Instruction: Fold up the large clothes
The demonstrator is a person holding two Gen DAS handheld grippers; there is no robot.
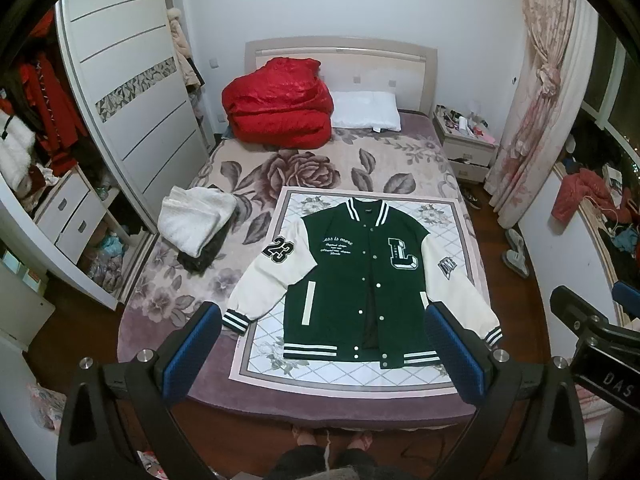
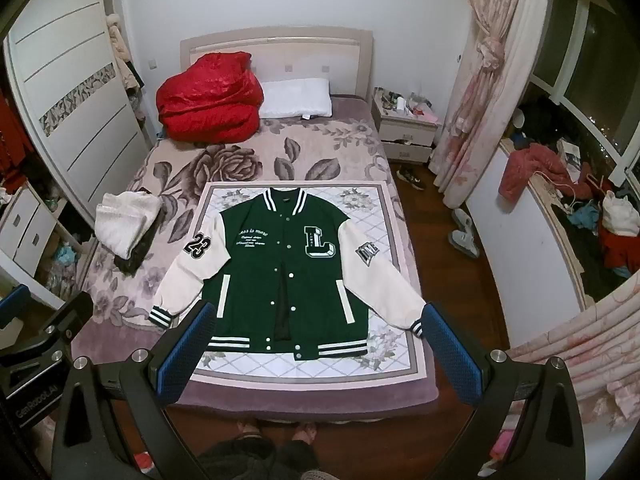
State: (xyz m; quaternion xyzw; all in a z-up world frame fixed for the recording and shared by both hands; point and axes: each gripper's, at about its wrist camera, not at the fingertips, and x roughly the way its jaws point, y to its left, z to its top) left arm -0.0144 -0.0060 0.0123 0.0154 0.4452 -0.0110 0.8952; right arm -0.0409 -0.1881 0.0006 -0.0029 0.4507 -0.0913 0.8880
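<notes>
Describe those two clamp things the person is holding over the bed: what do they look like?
Each tool is black, with two long fingers lined with blue textured pads and round silver bolts at the joints. The left tool carries white lettering "GenRobot.AI" on its body, seen from the right wrist view; the right tool shows "DAS". No cables or sleeves are visible.

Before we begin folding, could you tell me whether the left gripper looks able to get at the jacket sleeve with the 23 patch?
Probably yes: the left gripper is open and empty, and the sleeve lies flat and uncovered, apart from the folded pile.
</notes>
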